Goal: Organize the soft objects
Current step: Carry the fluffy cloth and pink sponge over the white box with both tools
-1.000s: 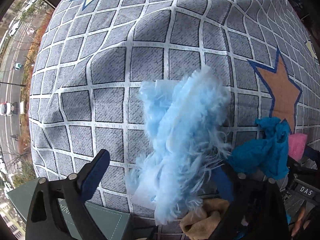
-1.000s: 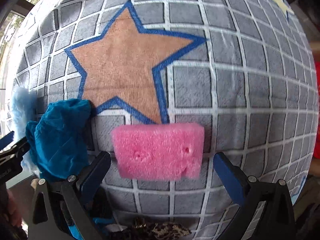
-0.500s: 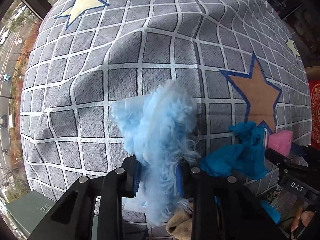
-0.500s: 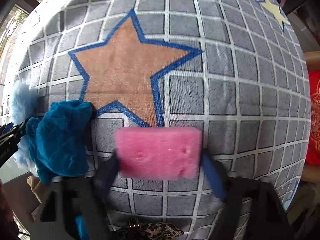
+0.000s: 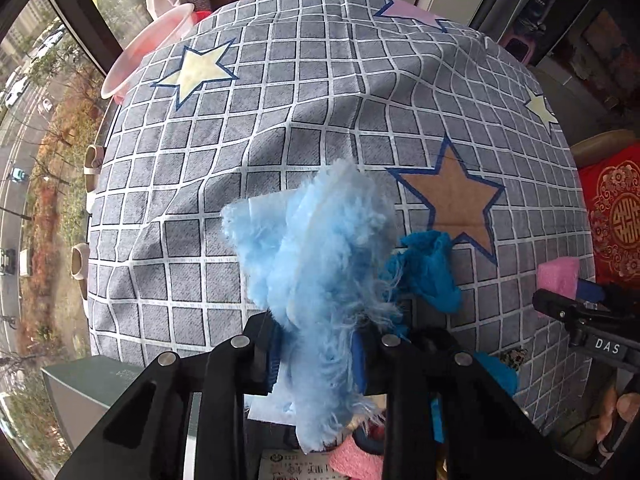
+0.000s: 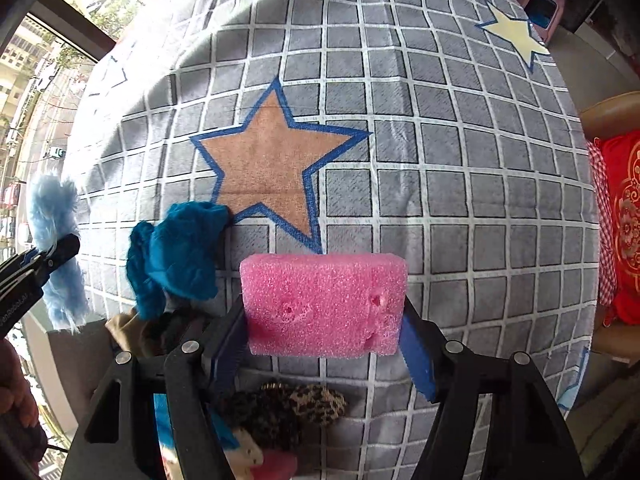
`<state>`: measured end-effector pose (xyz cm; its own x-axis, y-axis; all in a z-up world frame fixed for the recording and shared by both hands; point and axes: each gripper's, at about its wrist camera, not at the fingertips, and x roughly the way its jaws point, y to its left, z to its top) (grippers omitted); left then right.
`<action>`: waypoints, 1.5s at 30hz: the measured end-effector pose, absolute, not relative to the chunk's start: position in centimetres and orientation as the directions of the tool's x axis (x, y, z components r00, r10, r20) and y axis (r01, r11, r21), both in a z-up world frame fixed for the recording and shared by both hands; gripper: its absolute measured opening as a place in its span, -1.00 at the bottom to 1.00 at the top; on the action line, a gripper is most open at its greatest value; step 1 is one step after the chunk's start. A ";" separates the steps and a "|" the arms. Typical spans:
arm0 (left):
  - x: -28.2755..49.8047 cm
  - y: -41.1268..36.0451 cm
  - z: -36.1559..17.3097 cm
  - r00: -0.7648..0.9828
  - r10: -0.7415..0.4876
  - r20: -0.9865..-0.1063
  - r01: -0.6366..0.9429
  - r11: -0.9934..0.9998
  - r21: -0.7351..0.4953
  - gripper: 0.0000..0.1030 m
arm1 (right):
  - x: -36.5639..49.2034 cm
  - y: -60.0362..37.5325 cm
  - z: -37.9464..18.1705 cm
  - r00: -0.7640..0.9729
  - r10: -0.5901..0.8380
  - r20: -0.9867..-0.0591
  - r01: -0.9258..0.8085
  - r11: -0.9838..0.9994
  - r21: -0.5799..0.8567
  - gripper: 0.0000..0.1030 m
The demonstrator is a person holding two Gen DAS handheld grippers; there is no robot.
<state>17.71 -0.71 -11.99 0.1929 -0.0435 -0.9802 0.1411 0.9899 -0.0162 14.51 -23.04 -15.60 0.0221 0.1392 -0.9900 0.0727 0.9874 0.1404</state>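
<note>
Left tool pinches shaggy pale-blue fur cloth; right tool squeezes porous pink sponge block

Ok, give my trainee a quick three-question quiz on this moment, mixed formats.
1. True or false: the left hand-held gripper is shut on the pink sponge.
2. Which star does the teal cloth touch? A yellow, B brown, C pink.
3. Fill in: the right hand-held gripper grips the sponge by its two ____.

Key: 1 false, it holds the light blue fluffy cloth. 2 B, the brown star. 3 ends.
</note>
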 end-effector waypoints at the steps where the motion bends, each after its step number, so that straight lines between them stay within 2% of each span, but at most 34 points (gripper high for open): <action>1: 16.8 -0.6 -11.4 0.193 -0.049 -0.980 0.143 0.990 -0.022 -0.41 | 14.2 -23.2 -15.1 0.026 0.142 -0.989 0.069 0.987 0.144 0.37; 7: 11.1 0.5 -7.8 0.203 -0.090 -0.975 0.143 0.988 -0.061 -0.41 | 11.5 -23.1 -11.3 0.050 0.173 -0.984 0.029 0.984 0.174 0.37; 18: 5.0 -0.8 -5.4 0.221 -0.083 -0.972 0.146 0.988 -0.051 -0.41 | 7.2 -23.8 -7.6 0.079 0.177 -0.981 -0.007 0.984 0.177 0.37; 35: 1.3 -3.9 -3.1 0.240 -0.041 -0.970 0.161 0.987 -0.002 -0.41 | 1.2 -28.9 -7.0 0.083 0.179 -0.980 0.015 0.983 0.181 0.37; 45: -3.6 -4.3 -3.1 0.200 0.000 -0.980 0.042 0.999 0.009 -0.41 | -1.6 -29.4 -7.3 0.049 0.189 -0.981 -0.126 0.975 0.181 0.37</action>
